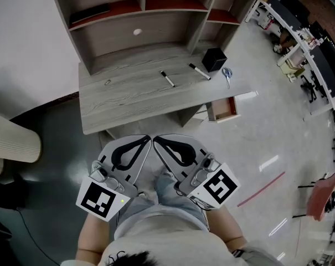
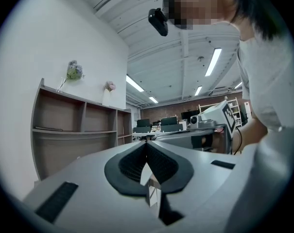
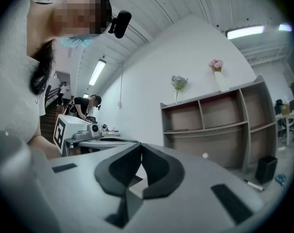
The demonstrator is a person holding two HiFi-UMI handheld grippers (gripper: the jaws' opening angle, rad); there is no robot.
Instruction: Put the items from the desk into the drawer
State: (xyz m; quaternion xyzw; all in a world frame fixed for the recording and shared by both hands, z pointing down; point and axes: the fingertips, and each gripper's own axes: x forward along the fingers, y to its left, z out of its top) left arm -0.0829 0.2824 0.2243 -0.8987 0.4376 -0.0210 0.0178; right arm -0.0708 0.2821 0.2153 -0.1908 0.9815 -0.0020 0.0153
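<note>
On the grey wooden desk (image 1: 123, 98) lie two black-and-white markers (image 1: 167, 78) (image 1: 199, 71), a black box (image 1: 214, 59) and blue-handled scissors (image 1: 227, 73) near the right end. A small drawer (image 1: 222, 108) with a reddish inside stands pulled out under the desk's right end. My left gripper (image 1: 149, 138) and right gripper (image 1: 154, 138) are held close to the person's body, short of the desk, tips nearly touching each other. Both are shut with nothing in them. The right gripper view shows the box (image 3: 266, 169), a marker (image 3: 252, 184) and the scissors (image 3: 280, 179) at its right edge.
A shelf unit (image 1: 145, 15) rises from the back of the desk, with a dark flat object (image 1: 89, 14) on one shelf. Rows of office desks and chairs (image 1: 311, 37) stand at the right. A cream rounded object (image 1: 12, 137) sits at the left on the dark floor.
</note>
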